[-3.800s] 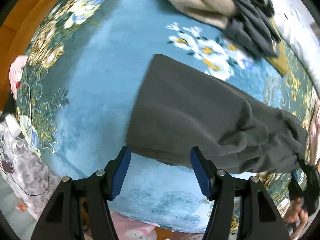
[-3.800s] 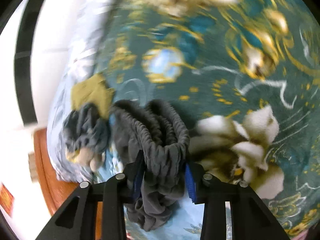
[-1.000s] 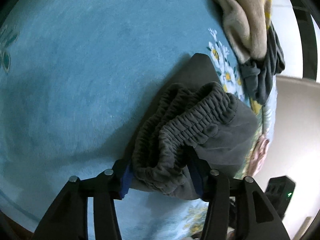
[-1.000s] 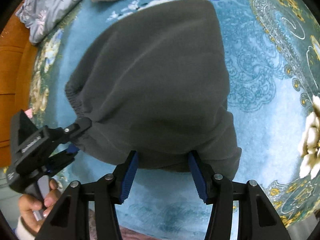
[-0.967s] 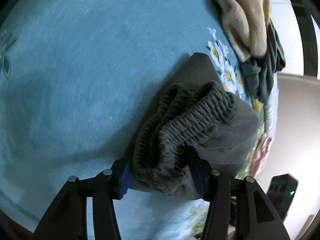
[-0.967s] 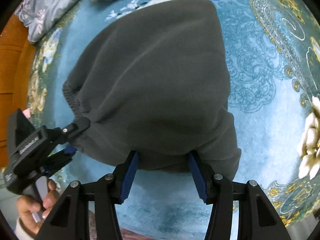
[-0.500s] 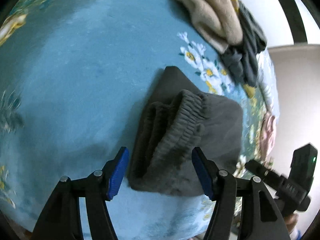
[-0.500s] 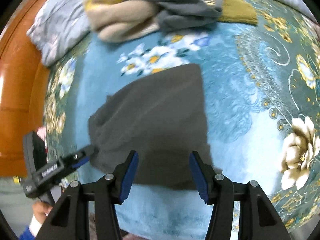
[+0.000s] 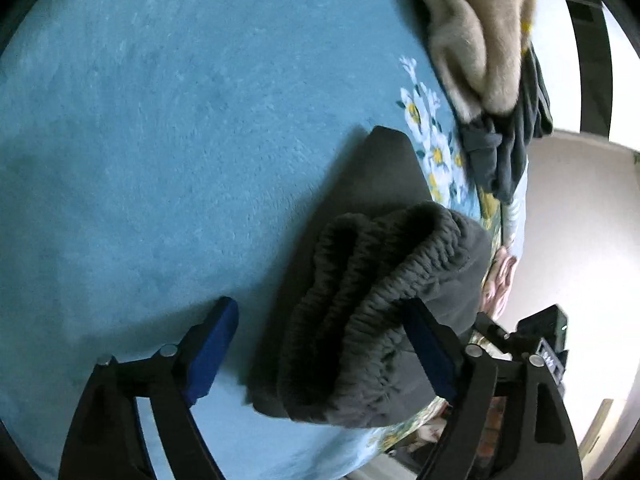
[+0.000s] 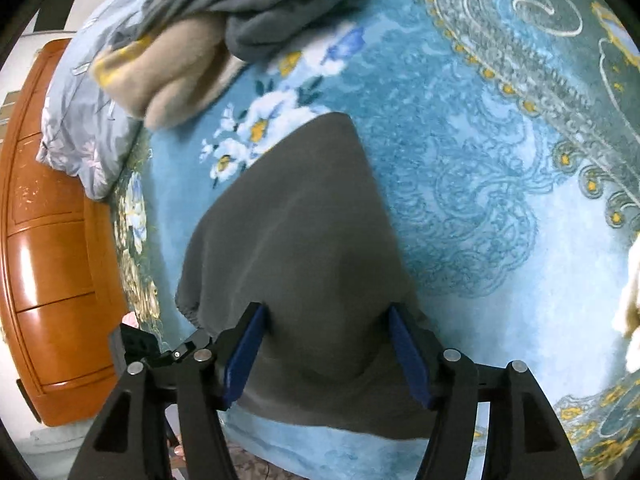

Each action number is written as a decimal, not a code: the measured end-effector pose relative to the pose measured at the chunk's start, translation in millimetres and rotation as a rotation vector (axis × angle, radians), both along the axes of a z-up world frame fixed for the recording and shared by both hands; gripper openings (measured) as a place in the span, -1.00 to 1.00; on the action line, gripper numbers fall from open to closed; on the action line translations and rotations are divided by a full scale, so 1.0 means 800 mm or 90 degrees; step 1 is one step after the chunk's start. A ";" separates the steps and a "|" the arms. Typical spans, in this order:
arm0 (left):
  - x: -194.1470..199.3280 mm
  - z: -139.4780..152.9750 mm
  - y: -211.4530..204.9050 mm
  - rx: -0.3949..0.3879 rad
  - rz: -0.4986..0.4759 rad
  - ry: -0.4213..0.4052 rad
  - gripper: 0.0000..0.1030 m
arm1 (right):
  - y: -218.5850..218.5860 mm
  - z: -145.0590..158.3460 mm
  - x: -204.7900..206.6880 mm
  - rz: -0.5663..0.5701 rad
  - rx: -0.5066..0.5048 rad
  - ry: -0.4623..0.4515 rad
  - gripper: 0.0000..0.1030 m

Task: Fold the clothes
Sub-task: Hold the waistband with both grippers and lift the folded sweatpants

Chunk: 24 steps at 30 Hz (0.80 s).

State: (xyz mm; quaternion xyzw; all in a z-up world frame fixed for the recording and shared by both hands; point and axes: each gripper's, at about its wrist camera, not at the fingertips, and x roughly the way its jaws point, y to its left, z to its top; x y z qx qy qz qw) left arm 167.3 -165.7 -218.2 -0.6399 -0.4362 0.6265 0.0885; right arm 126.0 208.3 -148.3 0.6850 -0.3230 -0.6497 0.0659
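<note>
Dark grey pants (image 9: pixel 372 292) lie folded on the blue floral blanket (image 9: pixel 140 140), the ribbed elastic waistband bunched at the near end. My left gripper (image 9: pixel 320 356) is open with the waistband lying between its fingers, not clamped. In the right wrist view the same pants (image 10: pixel 296 240) lie flat as a smooth grey slab. My right gripper (image 10: pixel 326 354) is open, its blue pads on either side of the near edge of the fabric. The left gripper's body (image 10: pixel 160 354) shows at the lower left of that view.
A pile of unfolded clothes, a beige fleece (image 9: pixel 476 28) and a dark grey garment (image 9: pixel 516 136), lies at the far end of the blanket. It also shows in the right wrist view (image 10: pixel 208 40). A wooden headboard (image 10: pixel 44 248) and a pale floral quilt (image 10: pixel 84 120) are at the left.
My left gripper has opened and let go of the waistband it was clamping a second ago. Both grippers pulled back, then came in close to the pants again. The pants lie still.
</note>
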 end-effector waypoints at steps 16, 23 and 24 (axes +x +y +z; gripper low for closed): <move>0.005 0.003 0.024 0.029 0.024 0.029 0.52 | -0.007 -0.012 -0.010 -0.009 0.019 -0.013 0.57; 0.010 0.024 0.028 -0.002 0.021 0.030 0.25 | -0.019 -0.002 -0.011 0.005 0.037 -0.018 0.52; 0.006 0.028 0.033 -0.012 0.015 0.034 0.19 | -0.021 0.003 -0.010 0.012 0.043 -0.015 0.38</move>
